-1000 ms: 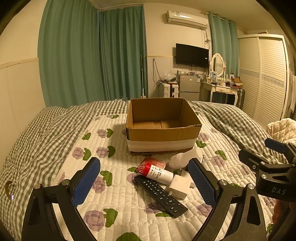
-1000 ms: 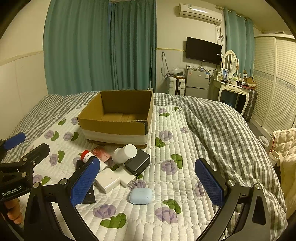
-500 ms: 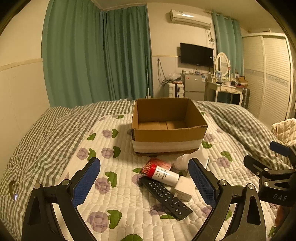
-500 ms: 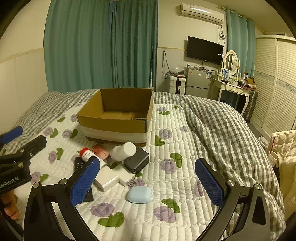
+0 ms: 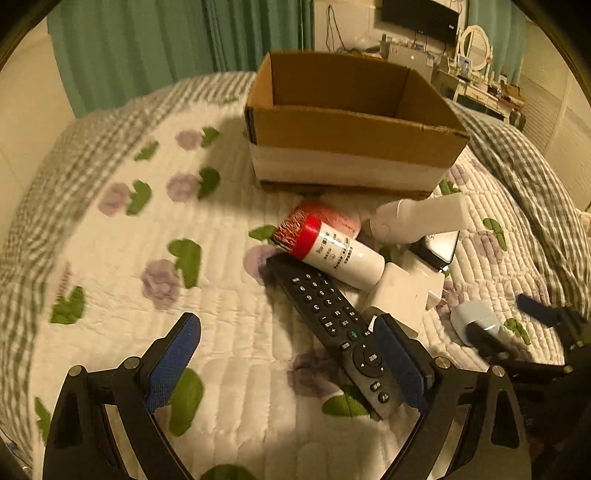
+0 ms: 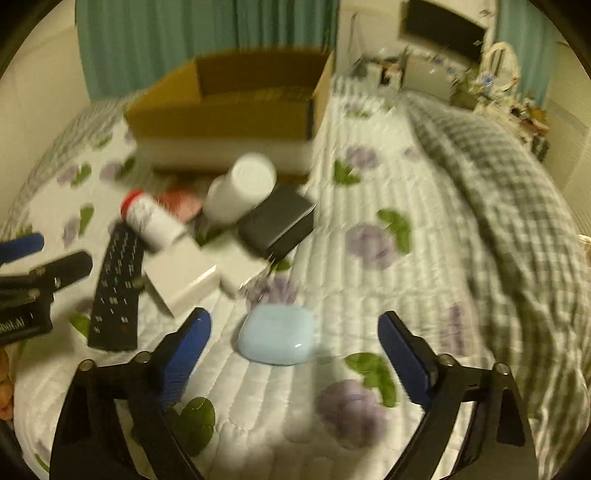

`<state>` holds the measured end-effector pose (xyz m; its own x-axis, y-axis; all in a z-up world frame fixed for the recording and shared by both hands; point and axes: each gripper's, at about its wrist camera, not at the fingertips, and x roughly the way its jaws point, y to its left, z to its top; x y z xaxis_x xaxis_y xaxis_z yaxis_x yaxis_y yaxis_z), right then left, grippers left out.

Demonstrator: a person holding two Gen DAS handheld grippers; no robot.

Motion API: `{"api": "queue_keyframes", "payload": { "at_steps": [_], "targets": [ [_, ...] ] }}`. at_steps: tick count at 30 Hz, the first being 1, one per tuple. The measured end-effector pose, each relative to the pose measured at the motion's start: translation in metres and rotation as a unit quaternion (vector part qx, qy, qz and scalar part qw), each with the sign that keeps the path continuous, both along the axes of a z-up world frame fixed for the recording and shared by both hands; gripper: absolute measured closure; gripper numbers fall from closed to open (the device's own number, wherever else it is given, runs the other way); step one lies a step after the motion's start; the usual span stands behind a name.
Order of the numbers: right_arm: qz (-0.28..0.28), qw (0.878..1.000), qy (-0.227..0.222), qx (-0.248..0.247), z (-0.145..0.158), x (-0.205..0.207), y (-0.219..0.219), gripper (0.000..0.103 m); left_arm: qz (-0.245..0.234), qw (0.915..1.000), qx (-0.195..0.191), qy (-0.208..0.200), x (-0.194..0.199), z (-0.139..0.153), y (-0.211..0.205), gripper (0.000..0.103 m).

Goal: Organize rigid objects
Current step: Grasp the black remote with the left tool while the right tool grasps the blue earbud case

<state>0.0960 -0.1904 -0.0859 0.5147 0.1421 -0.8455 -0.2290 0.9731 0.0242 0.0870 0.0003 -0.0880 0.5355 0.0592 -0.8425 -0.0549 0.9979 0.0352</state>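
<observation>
An open cardboard box stands on the bed, also in the right wrist view. In front of it lies a pile: a black remote, a red-capped white bottle, a white bottle, a white adapter, a black block and a pale blue case. My left gripper is open, low over the quilt, its right finger beside the remote's near end. My right gripper is open, with the blue case between its fingers.
The bed carries a white floral quilt and a grey checked blanket on the right. Green curtains, a television and a dressing table stand behind. A pink flat item lies under the bottles.
Both grippers have dropped down and forward toward the pile. The left now sits beside the remote and the right now straddles the blue case. Both stay open.
</observation>
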Motion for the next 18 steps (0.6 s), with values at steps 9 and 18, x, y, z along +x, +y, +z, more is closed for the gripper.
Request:
{"api": "queue_keyframes", "payload": {
  "at_steps": [9,18],
  "targets": [
    [0.006,0.998,0.062,0.015,-0.029,0.019,0.004,0.051,-0.018,0.9951,-0.059,0.078,0.028,-0.033,-0.004,0.03],
    [0.008,0.998,0.056,0.027,-0.02,0.015,-0.001,0.052,-0.018,0.9922,-0.079,0.095,0.036,-0.025,-0.009,0.071]
  ]
}}
